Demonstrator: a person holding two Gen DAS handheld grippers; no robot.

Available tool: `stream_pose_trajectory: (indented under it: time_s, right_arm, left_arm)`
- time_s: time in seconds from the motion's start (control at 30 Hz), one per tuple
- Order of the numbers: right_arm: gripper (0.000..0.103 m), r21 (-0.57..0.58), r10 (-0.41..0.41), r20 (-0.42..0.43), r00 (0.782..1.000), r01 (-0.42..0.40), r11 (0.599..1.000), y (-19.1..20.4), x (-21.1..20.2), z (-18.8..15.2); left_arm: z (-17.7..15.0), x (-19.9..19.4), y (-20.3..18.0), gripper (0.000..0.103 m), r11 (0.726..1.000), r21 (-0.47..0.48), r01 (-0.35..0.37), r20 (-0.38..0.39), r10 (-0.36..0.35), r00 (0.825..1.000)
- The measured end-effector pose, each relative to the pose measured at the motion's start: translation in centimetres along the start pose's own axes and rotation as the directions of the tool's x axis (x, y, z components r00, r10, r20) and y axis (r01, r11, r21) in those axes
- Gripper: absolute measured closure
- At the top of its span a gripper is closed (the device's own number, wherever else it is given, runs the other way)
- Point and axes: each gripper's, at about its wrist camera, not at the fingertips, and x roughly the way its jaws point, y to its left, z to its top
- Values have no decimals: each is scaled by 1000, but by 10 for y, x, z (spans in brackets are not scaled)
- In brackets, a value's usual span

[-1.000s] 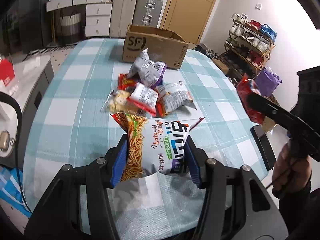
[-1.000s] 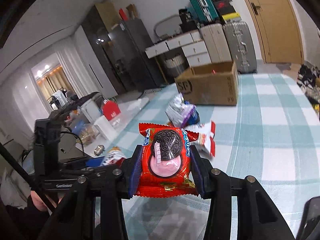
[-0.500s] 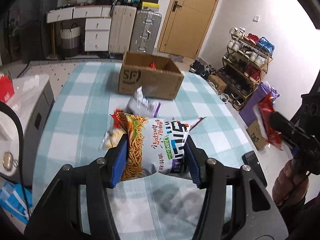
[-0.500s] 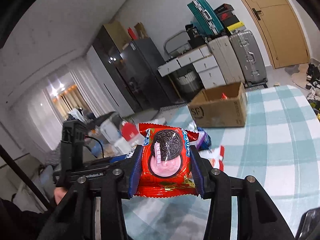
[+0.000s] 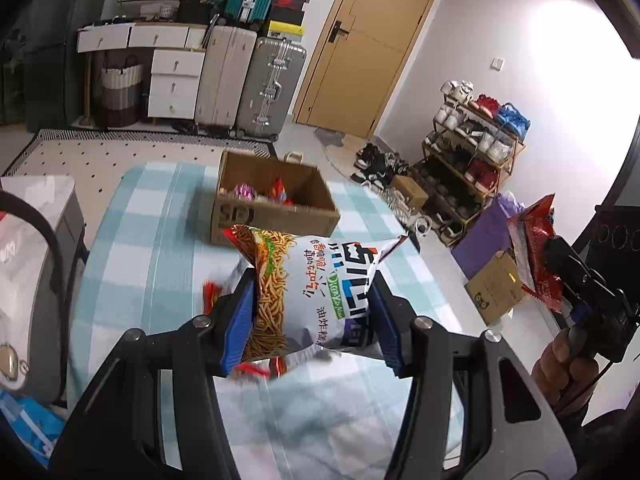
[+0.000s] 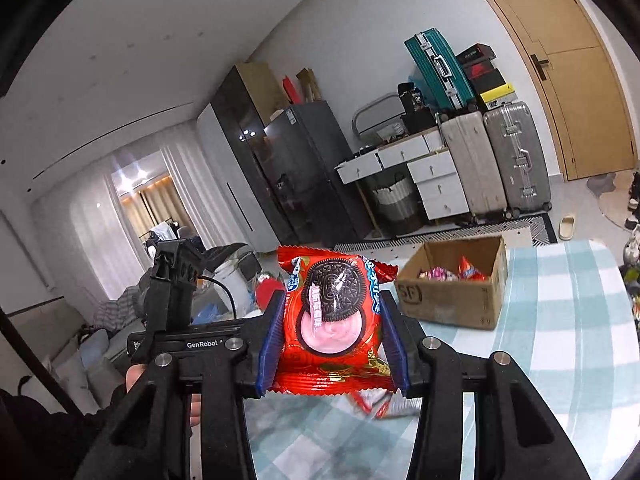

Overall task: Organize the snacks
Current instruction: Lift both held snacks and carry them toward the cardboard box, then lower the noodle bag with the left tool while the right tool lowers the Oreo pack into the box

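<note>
My left gripper (image 5: 312,320) is shut on a white and purple bag of fried noodle snacks (image 5: 308,284), held high above the checked table (image 5: 160,248). My right gripper (image 6: 332,344) is shut on a red Oreo packet (image 6: 332,320), also raised; it shows from the side in the left wrist view (image 5: 532,248). An open SF cardboard box (image 5: 276,216) stands at the table's far end with a few snack packets inside; it also shows in the right wrist view (image 6: 452,292). Other snack packets (image 5: 212,292) lie mostly hidden under the noodle bag.
Suitcases (image 5: 268,88) and white drawers (image 5: 172,80) stand by the far wall next to a wooden door (image 5: 368,48). A shoe rack (image 5: 476,152) stands at the right. A dark fridge (image 6: 304,168) is at the left in the right wrist view.
Both grippers have risen and tilted up with their packets. The box now shows from above with its contents visible, and the snack pile has slipped under the noodle bag.
</note>
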Motion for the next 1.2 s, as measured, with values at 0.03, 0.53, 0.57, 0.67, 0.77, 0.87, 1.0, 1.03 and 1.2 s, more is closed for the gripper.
stream_pose_trajectory:
  time_s: [0.03,0.53,0.57,0.67,0.77,0.87,1.0,1.03,1.2]
  right_arm:
    - [58,-2,-1,4,1000,1,1000,0,1,7]
    - [58,-70,-40,23,999,41,997,-22,56,101]
    - [58,-66,-45,25,999,46,997,-26,60,105]
    - [58,-20,-57,17,998,57,998,-50,83,121]
    - [58,1,-81,-3,997,81,997,-71,108,133]
    - [58,4,-98,-26,995,98,995,-91,134,143]
    - [58,-7,-123,-48,991,123,992,-110,164,153]
    - [58,-10,-129,-51,990,129,992,-114,171,154]
    - [58,-13,-157,-95,983,156,988,-139,209,156]
  left_arm:
    - [6,-1,-2,52,1000,5,-1,5,1,1000]
    - [116,42,1,52,995,35,-95,0,95,995]
    - [122,48,4,52,994,36,-106,1,106,994]
    - [143,71,10,52,989,55,-135,-3,135,991]
    - [161,97,19,52,988,55,-144,-16,146,989]
    - [178,132,28,52,986,67,-151,-35,153,988]
    - [193,177,42,52,987,66,-147,-67,151,986]
    - [195,192,46,52,987,68,-144,-80,150,986]
    - [199,242,59,52,987,66,-144,-117,151,982]
